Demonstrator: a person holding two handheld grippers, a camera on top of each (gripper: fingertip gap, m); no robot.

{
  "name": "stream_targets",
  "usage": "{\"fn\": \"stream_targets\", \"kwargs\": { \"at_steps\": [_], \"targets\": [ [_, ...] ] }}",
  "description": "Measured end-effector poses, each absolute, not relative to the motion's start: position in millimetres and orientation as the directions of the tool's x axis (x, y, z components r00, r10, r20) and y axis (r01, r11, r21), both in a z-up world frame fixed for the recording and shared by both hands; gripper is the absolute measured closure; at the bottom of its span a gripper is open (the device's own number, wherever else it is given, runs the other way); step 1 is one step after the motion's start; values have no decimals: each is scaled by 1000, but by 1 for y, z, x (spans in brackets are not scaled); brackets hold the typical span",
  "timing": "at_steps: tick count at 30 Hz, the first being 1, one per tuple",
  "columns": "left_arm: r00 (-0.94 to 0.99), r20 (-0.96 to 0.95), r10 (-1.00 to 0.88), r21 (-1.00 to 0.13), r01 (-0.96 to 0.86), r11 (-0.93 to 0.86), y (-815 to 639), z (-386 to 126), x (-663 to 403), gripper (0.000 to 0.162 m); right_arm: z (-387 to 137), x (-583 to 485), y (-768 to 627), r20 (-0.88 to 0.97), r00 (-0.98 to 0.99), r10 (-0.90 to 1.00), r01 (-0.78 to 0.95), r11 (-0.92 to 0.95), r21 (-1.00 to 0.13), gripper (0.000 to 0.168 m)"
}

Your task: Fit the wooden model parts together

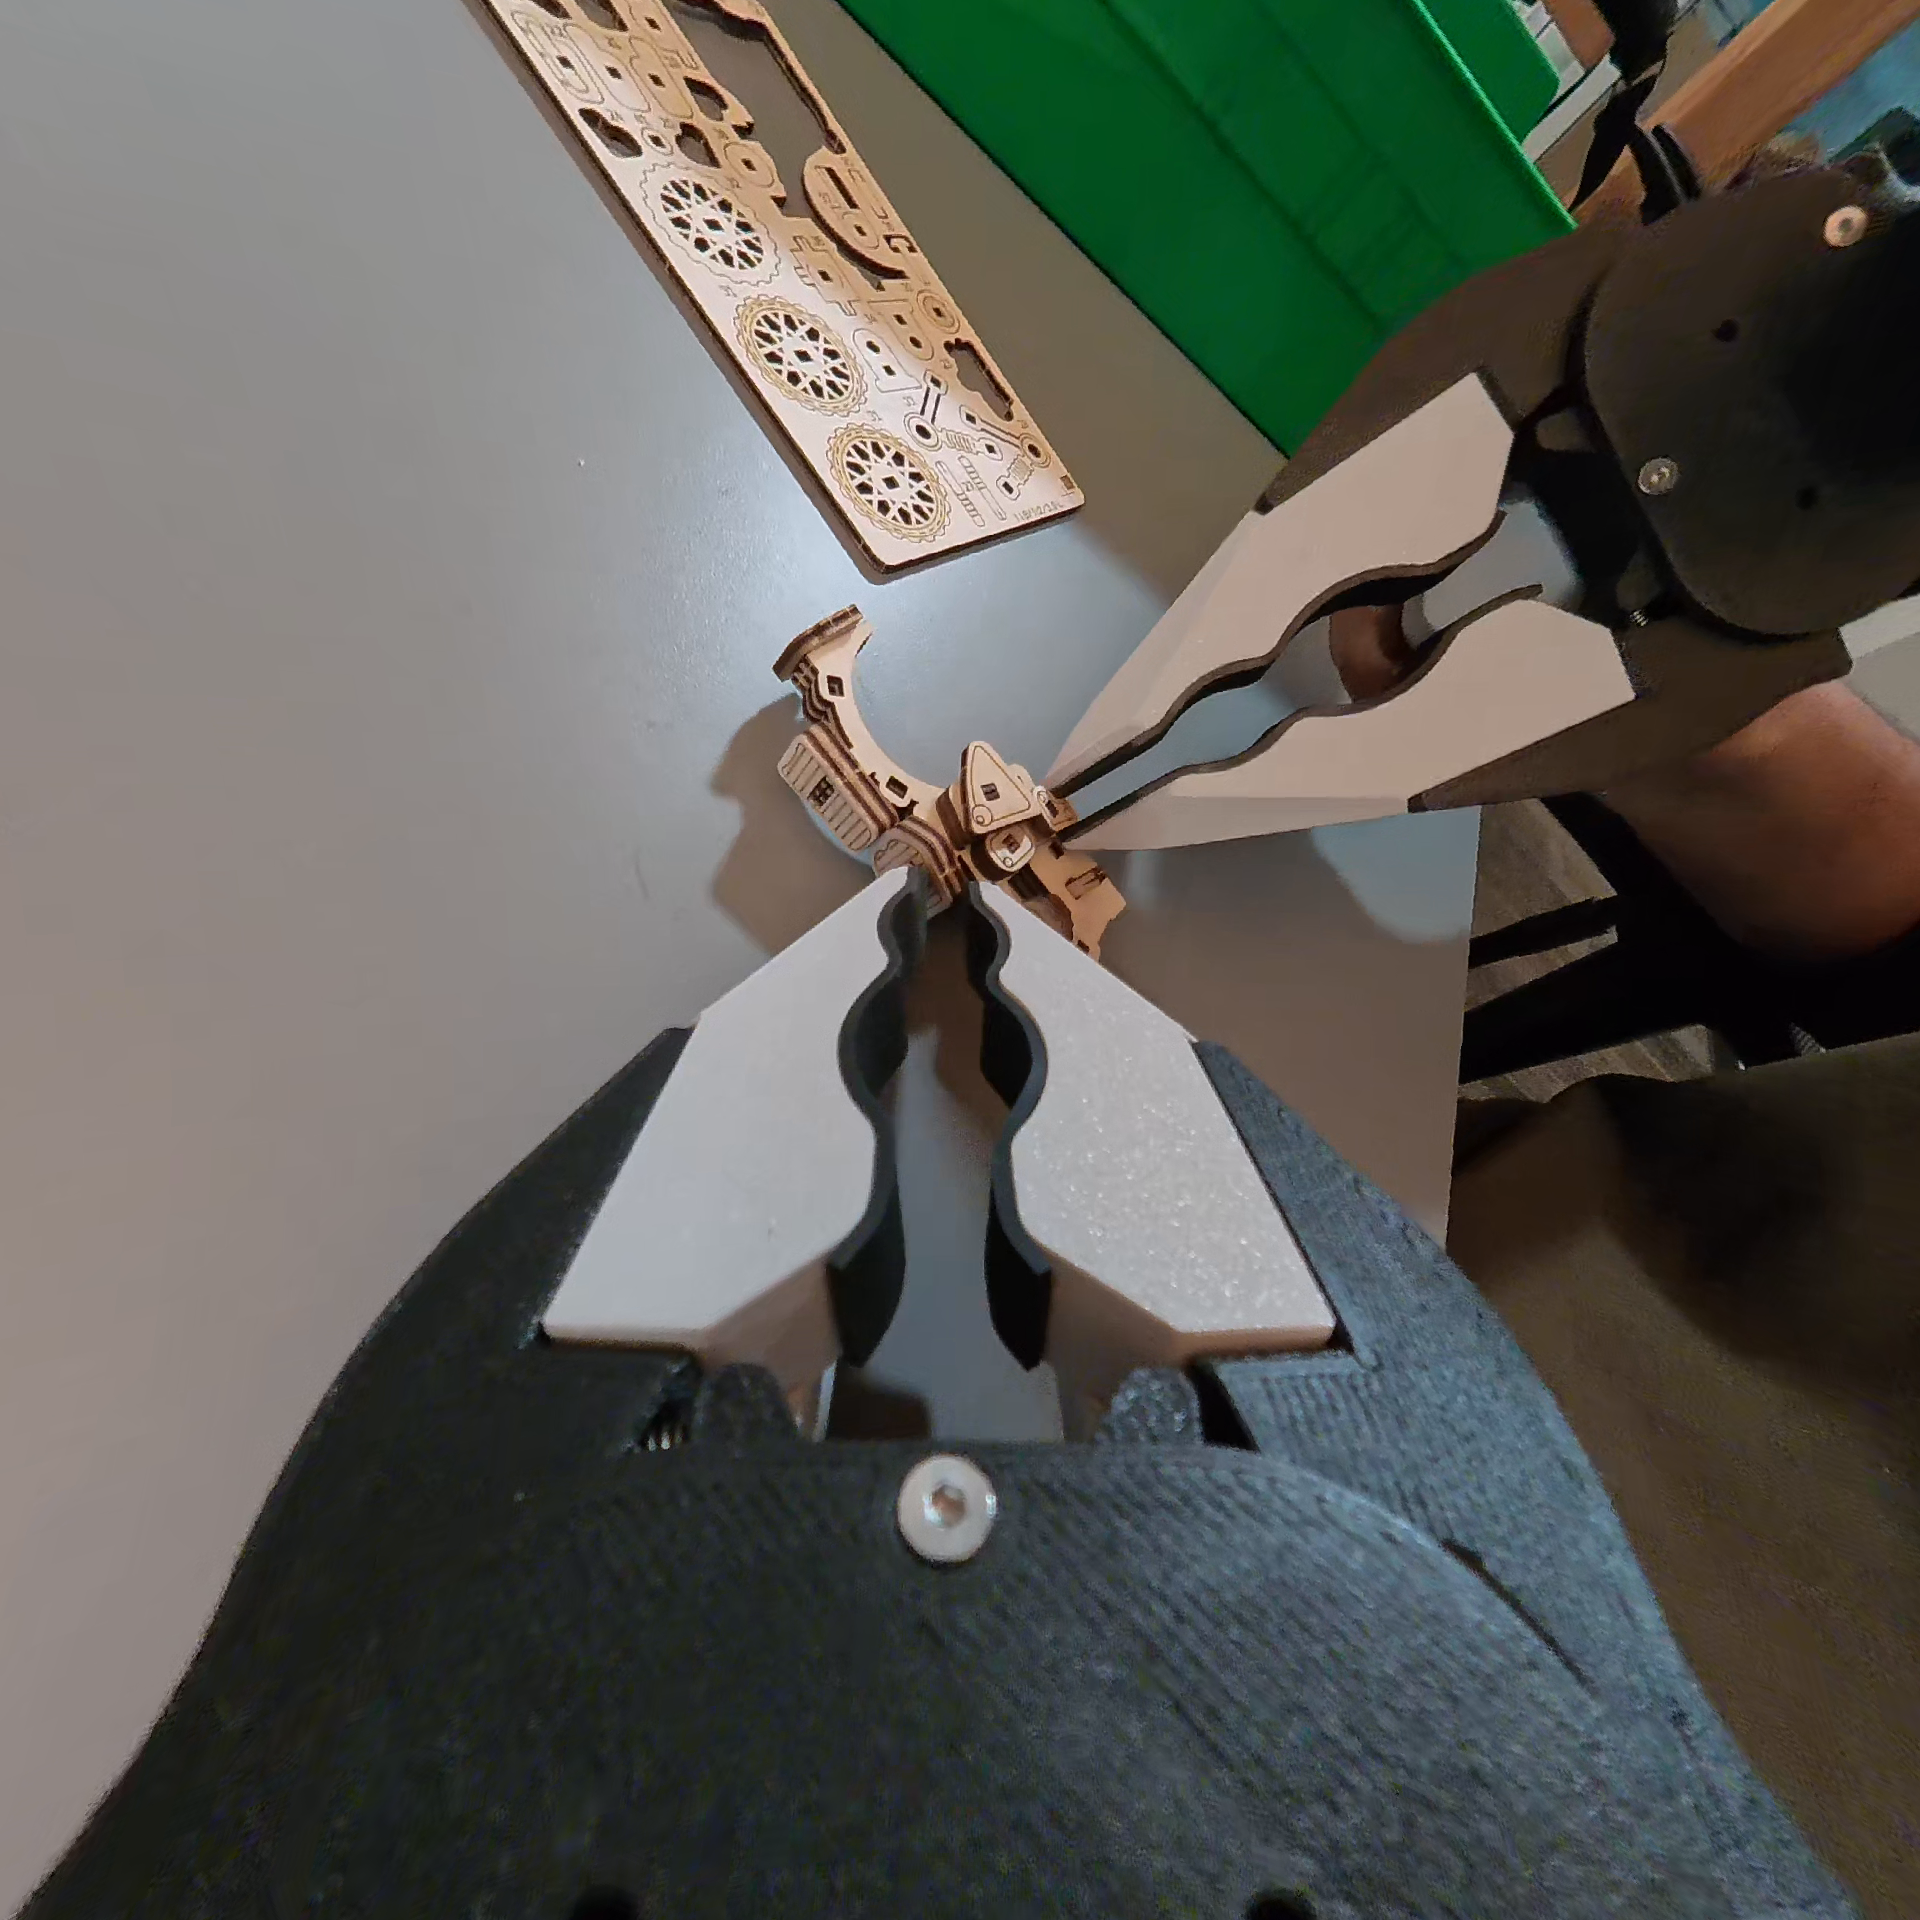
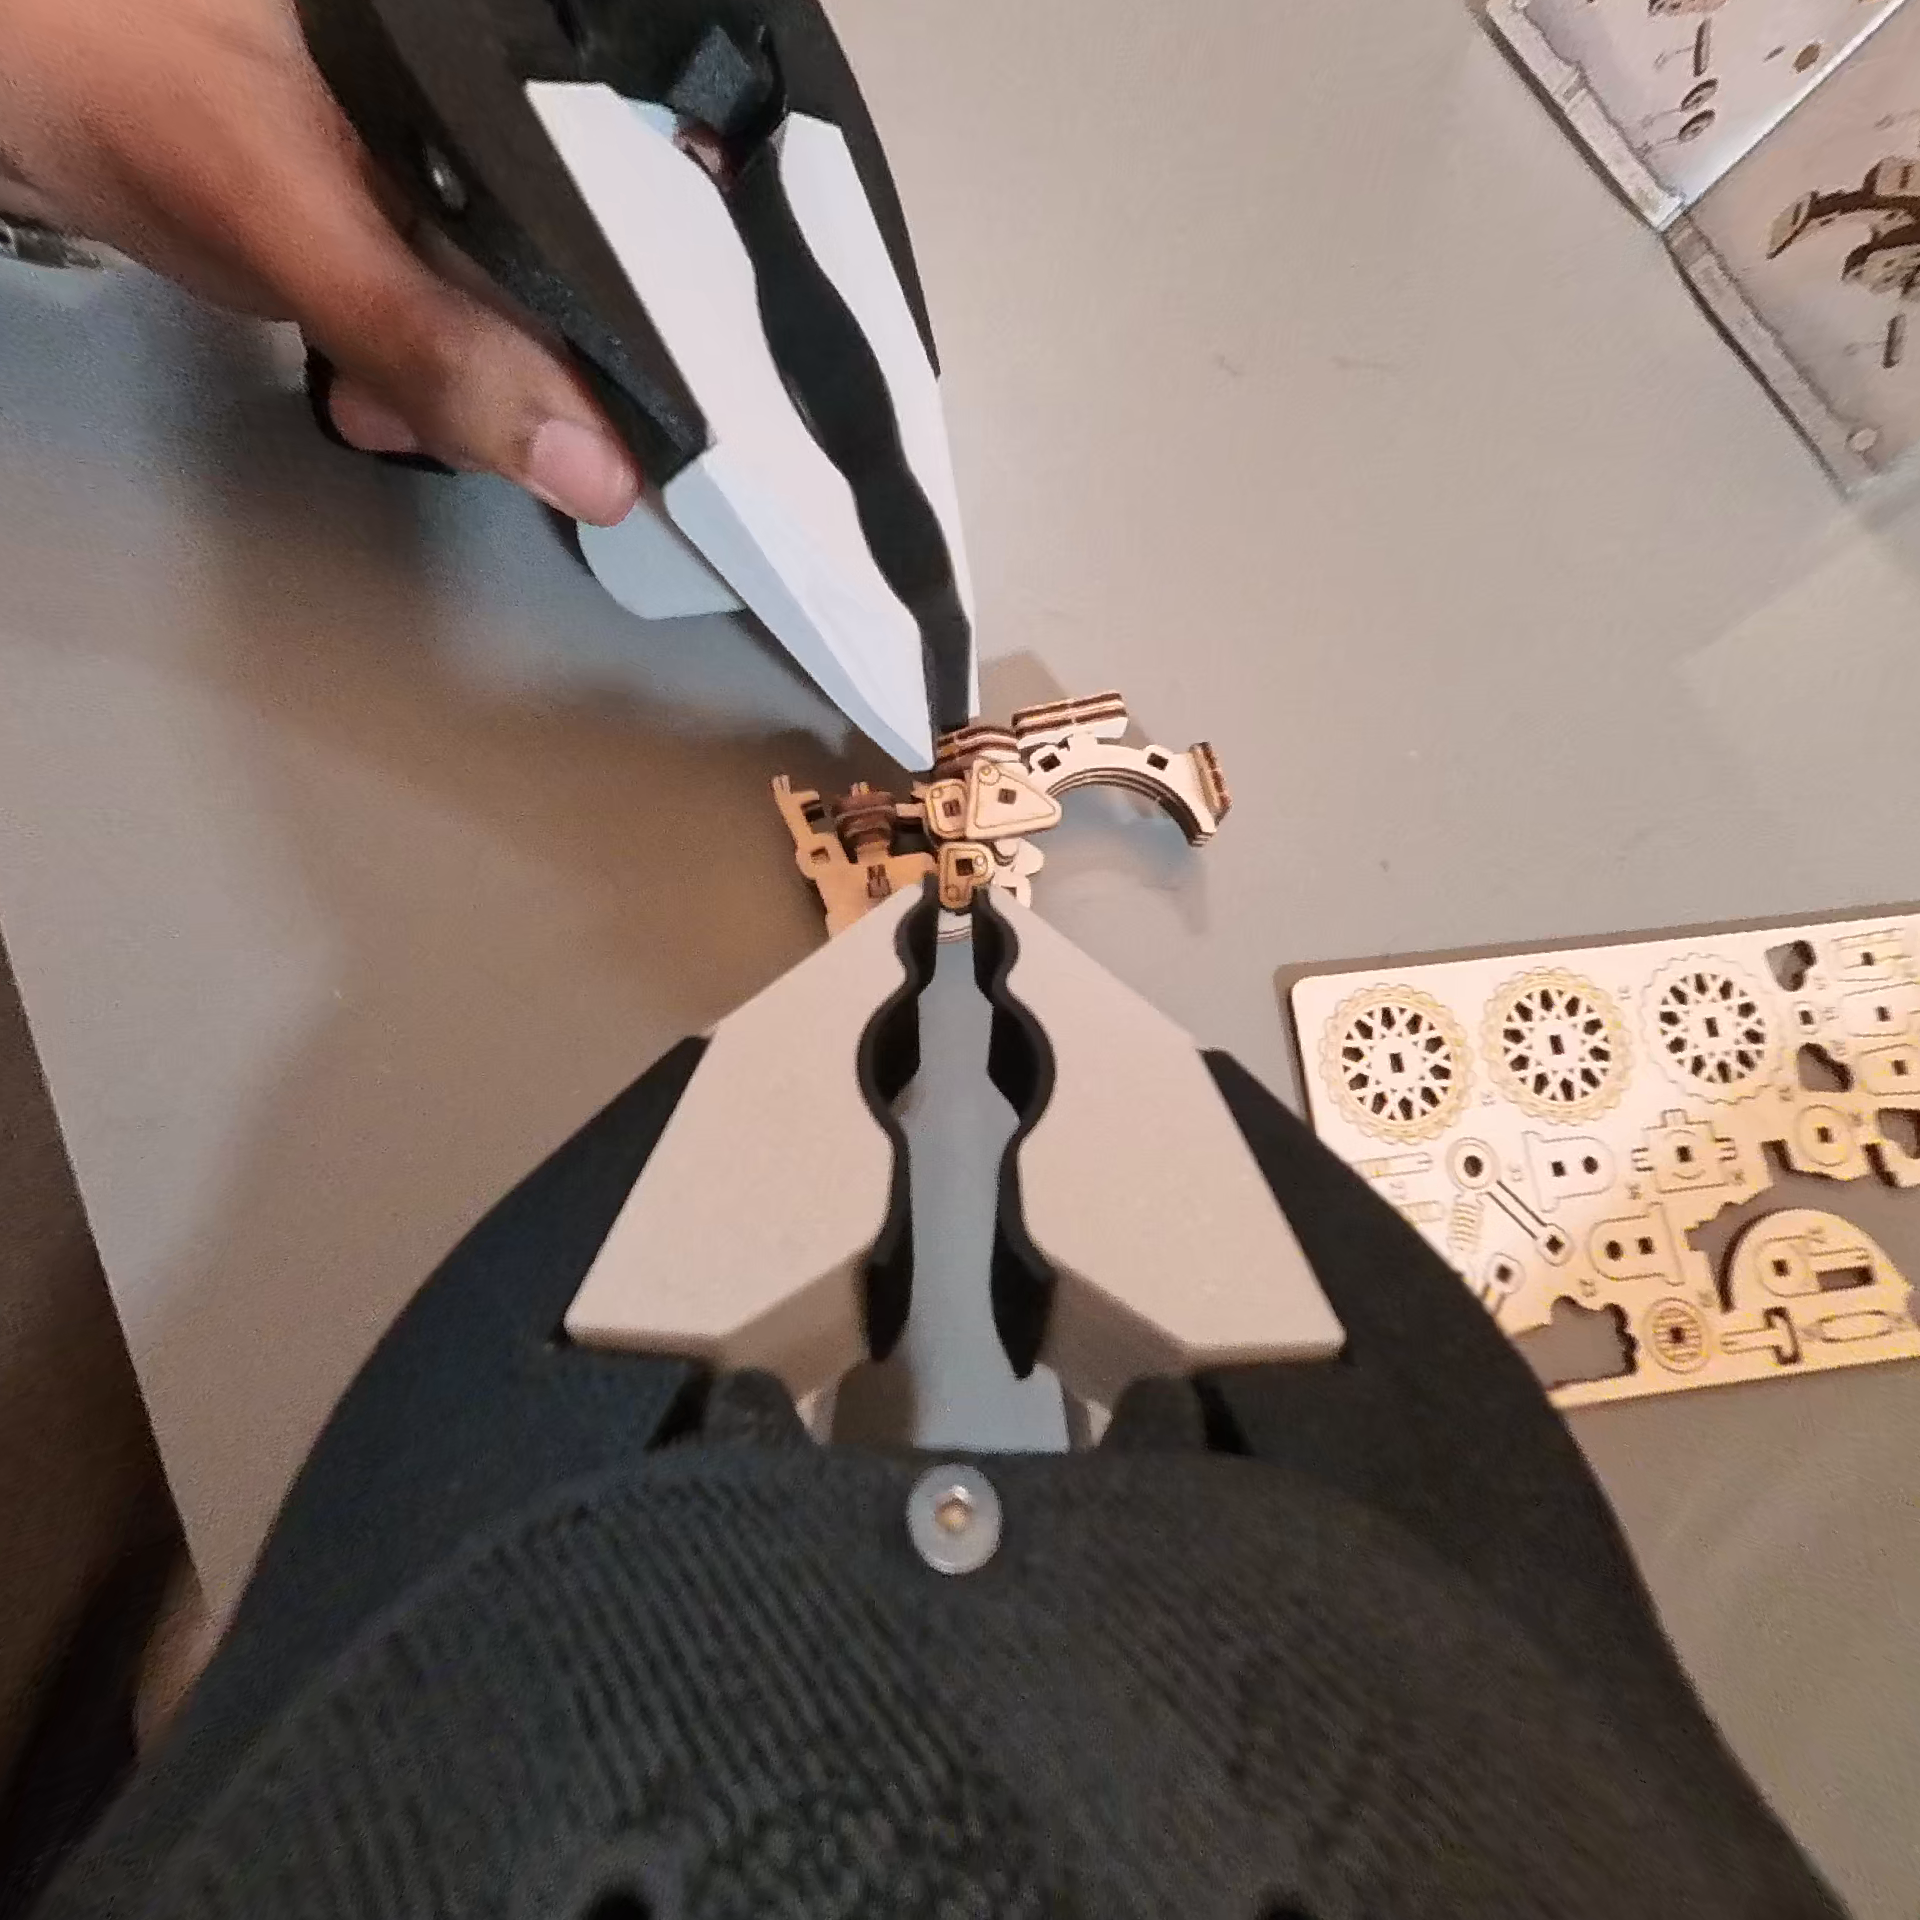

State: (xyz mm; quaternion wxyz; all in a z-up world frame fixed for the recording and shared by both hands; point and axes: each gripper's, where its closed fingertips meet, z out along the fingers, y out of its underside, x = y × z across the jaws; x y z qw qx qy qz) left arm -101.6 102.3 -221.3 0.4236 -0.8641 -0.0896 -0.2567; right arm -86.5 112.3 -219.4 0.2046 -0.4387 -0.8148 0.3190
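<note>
Wooden model [image 1: 935, 805] hung just above the grey table [image 1: 312, 727], your left gripper [image 1: 940, 891] pinching its near edge, your right gripper [image 1: 1062, 802] pinching a small piece on its right.

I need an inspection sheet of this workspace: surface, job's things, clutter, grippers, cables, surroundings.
Surface: grey table, no spills seen.
Job's things: wooden model held between both grippers, just above the table; parts sheet lies flat beside it.
Clutter: printed pages at the table's far corner.
Grippers: left gripper shut on the model; right gripper shut on the model from the opposite side; a hand holds the left one.
Cables: nothing seen.
Surroundings: green box beyond the sheet.
</note>
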Motion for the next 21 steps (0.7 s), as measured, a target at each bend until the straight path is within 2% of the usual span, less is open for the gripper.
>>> {"fn": "stream_targets", "kwargs": {
  "at_steps": [3,7,13,21],
  "targets": [
    [846,529,-65,-684,379,-624,102,-221,-101,155,-220,-86,112,68,-539,840,579,428,-694,164],
    [800,596,-69,-663,442,-604,104,-217,-98,143,-220,-86,112,81,-548,833,573,444,-689,164],
    [690,724,11,-557,593,-582,108,-219,-99,131,-220,-87,111,135,-543,829,563,479,-674,164],
    [713,697,76,-549,599,-584,111,-223,-101,131,-219,-87,110,111,-508,854,576,433,-693,164]
  ]
}}
